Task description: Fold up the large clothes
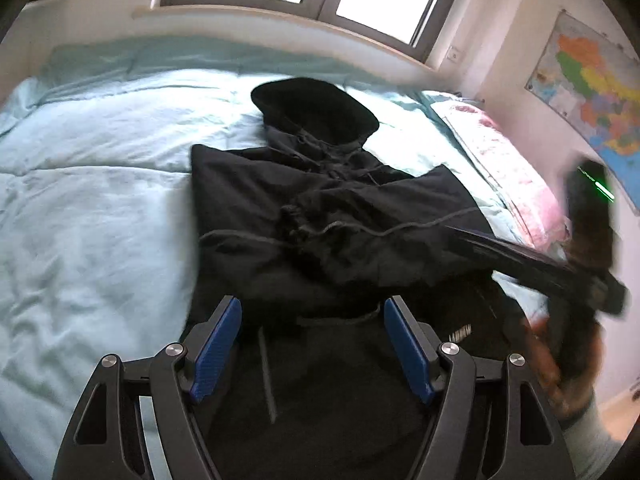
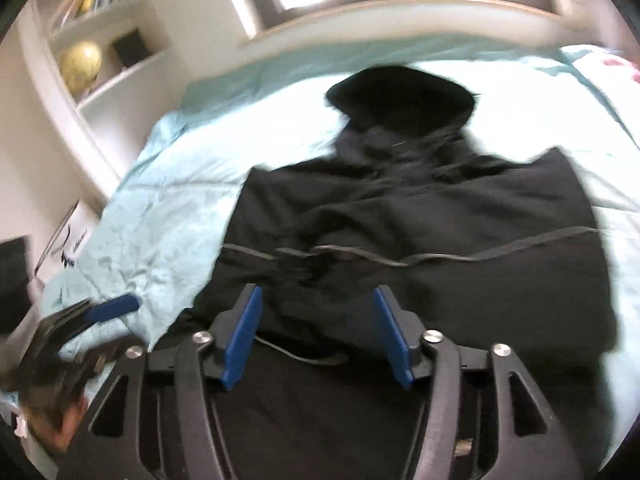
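Hoodie (image 1: 332, 216) lay flat on the pale blue duvet (image 1: 88, 200), black, with its hood (image 1: 316, 110) pointing toward the window and both sleeves already drawn across the chest. You held the left gripper (image 1: 312, 344) over the near hem, its blue pads (image 1: 218, 348) spread apart and gripping nothing. The right gripper (image 2: 316, 336) hovered over the same lower edge, likewise released, with fabric visible between its fingers but not pinched.

The step in hand appeared to be the bottom-to-top fold. To do it well, you needed to lower each gripper to one hem corner, well apart from the other, and close on all layers together. A bite on the top layer alone would probably have peeled the garment open. Level, matched travel toward the hood was advisable, since the crossed sleeves looked loose and liable to slide. Both views were motion-blurred, so hem corner positions could not be confirmed.
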Demonstrator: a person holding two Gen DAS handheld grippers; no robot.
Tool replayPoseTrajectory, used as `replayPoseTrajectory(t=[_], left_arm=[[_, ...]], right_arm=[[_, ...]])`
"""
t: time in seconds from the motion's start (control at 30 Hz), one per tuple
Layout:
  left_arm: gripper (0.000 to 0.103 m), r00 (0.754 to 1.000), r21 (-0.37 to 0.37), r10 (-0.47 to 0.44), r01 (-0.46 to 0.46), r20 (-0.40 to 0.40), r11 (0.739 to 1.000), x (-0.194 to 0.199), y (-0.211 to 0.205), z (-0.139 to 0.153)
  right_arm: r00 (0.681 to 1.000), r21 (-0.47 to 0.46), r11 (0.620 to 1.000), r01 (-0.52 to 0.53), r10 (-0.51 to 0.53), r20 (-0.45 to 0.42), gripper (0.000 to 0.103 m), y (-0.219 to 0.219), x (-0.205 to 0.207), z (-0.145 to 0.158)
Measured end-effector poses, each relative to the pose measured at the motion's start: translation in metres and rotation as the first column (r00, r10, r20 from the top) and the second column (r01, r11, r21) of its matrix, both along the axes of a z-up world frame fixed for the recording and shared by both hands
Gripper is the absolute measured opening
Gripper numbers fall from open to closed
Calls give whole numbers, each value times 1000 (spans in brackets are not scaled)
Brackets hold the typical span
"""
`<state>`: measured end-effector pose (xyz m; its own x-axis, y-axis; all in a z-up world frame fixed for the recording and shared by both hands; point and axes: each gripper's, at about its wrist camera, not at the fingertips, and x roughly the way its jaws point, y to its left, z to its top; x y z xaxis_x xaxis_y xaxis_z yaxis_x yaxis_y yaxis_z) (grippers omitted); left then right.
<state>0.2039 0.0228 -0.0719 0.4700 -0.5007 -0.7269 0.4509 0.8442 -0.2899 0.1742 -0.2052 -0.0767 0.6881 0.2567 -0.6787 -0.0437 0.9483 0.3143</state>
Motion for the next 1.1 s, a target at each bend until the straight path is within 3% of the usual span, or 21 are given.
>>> replayPoseTrajectory(t=[0.13, 0.27, 0.4, 0.43, 0.47, 0.57, 0.7, 0.8, 0.87, 1.0, 1.1], left_arm=[[75, 996, 5, 0, 0, -85, 1000, 37, -37, -22], [75, 991, 136, 102, -89, -91, 987, 67, -65, -52], [74, 985, 94, 91, -77, -149, 993, 80, -83, -77], [54, 987, 92, 84, -71, -139, 993, 79, -89, -80], [27, 989, 103, 88, -76, -117, 992, 78, -96, -80], [20, 992, 65, 104, -99, -73, 993, 74, -102, -68], [18, 988, -38, 151, -150, 35, 988, 68, -74, -18], [18, 980, -117, 192, -185, 48, 976, 72, -36, 8], [19, 979, -146, 198, -191, 39, 971, 74, -13, 10], [19, 975, -115, 219, -223, -44, 968, 82, 19, -24], [19, 957, -5, 234, -238, -169, 971, 92, 20, -77]], right_arm=[[991, 8, 992, 129, -130, 27, 68, -67, -39, 3], [970, -50, 968, 245, -245, 11, 69, -122, -66, -6], [952, -70, 950, 303, -304, -13, 69, -161, -89, -18], [949, -78, 947, 312, -314, -24, 69, -167, -89, -22], [945, -89, 944, 319, -324, -43, 69, -173, -89, -26], [938, -114, 937, 329, -339, -72, 69, -183, -86, -31], [947, -158, 941, 298, -312, -77, 69, -177, -71, -24], [961, -156, 956, 249, -264, -78, 69, -168, -48, -16], [969, -137, 965, 223, -235, -78, 69, -161, -35, -16], [964, -114, 967, 227, -240, -114, 69, -149, 6, -38], [953, -143, 964, 224, -247, -177, 69, -141, 34, -69]])
